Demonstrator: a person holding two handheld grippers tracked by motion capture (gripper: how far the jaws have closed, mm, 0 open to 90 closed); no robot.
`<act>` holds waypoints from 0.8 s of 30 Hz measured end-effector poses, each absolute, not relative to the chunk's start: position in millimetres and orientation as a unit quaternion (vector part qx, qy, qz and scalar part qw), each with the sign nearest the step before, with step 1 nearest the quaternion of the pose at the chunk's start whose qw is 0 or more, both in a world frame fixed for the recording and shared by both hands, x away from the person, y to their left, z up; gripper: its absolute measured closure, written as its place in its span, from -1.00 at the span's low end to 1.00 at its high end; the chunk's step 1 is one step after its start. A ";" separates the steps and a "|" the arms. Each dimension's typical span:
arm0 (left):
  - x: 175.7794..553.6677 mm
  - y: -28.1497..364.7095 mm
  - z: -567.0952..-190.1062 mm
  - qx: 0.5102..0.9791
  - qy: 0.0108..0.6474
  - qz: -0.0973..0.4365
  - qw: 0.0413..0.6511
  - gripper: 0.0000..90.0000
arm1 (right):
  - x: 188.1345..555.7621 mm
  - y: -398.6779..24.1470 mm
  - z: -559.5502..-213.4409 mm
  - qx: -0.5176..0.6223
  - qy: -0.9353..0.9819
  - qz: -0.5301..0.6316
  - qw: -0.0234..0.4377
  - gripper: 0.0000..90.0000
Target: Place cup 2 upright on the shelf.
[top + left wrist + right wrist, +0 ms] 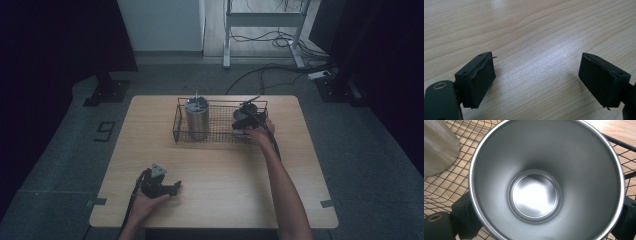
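Shiny round stainless-steel cup [546, 180] stood upright between the right gripper [248, 121] jaws, mouth up toward its camera, long axis vertical, base down inside the black wire basket [212, 136]. Jaws sat at both cup walls, apparently clamped on it, likely to set it down beside the taller steel tumbler [197, 119]. Left gripper [536, 80] rested idle on the wooden table [529, 27], jaws apart, nothing between.
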State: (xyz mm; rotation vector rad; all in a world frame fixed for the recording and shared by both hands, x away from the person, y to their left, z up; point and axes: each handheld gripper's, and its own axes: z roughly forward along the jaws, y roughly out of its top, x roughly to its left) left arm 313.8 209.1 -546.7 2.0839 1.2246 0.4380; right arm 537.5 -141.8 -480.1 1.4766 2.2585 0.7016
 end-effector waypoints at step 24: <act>313.1 208.5 -546.7 0.800 0.468 0.166 0.338 -0.70 | 522.7 -152.6 -456.3 0.515 0.768 0.333 0.183 -1.00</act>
